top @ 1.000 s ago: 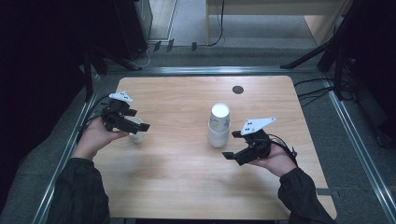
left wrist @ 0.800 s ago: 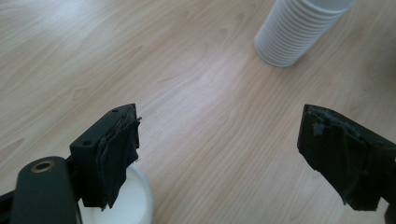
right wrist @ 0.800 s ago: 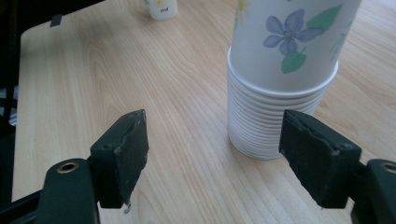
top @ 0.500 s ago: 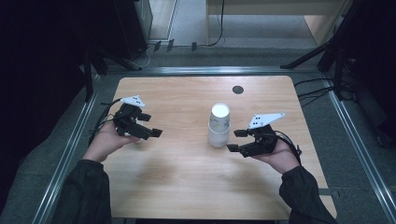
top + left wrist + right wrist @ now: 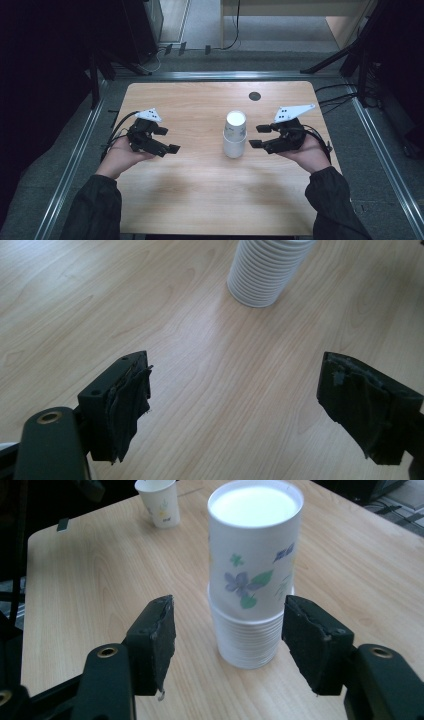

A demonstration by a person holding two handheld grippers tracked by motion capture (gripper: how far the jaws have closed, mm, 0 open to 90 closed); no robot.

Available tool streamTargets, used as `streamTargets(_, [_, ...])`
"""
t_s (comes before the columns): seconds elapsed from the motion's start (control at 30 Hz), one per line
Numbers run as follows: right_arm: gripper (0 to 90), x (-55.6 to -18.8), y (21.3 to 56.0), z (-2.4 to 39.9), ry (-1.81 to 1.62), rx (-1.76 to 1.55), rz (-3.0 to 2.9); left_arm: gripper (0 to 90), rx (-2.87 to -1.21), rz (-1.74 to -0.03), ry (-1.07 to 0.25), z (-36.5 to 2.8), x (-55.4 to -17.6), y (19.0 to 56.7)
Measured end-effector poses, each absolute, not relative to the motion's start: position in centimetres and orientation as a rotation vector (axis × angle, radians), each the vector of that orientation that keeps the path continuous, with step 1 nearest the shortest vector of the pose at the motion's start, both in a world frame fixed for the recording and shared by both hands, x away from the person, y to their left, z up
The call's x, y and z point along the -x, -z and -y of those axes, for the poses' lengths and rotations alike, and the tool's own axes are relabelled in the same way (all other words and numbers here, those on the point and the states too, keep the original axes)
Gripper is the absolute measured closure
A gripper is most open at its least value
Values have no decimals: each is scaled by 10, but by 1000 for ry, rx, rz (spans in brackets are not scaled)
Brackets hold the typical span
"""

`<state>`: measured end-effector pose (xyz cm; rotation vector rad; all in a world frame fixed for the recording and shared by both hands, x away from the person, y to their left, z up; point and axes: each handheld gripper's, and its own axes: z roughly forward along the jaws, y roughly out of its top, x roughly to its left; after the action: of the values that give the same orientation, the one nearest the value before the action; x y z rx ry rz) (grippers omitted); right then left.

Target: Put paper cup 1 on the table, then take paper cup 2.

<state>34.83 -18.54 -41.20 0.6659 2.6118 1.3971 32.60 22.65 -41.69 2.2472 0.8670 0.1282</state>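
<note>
Desk: Where is the stack, and which way does it lie from your tongs?

Me: I see the tall stack of white ribbed paper cups [image 5: 234, 137] standing mouth-down near the middle of the pale wooden table [image 5: 200, 200]. Its long axis is upright. From my right gripper [image 5: 256, 136] it sits straight ahead, just beside the tips and not touching them. My left gripper [image 5: 168, 140] is well apart from it on the other side, so the right hand is clearly nearer.

Desk: And the jaws?

Me: The right jaws have just been closing in. They stand apart with nothing between the pads, and the gap looks about as wide as the stack [image 5: 250, 580]. The left jaws are spread wide and empty over bare wood, with the stack [image 5: 265, 270] far ahead of them.

Desk: Is there any writing on it?

Me: I can read none. The top cup carries a print of blue flowers and green leaves. A single small paper cup with a similar print [image 5: 159, 502] stands upright near the far end of the table.
</note>
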Motion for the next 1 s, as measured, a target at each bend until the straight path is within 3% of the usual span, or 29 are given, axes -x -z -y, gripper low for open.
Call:
streamTargets(0.33, [282,-372,407,172,-1357,-580,-2692,141,-2246,-823,-107,-215,-312,424])
streamTargets(1.0, [241,-403,408,129,-1221,-489,-2783,144,-2239,-805,-56,-205,-302,437])
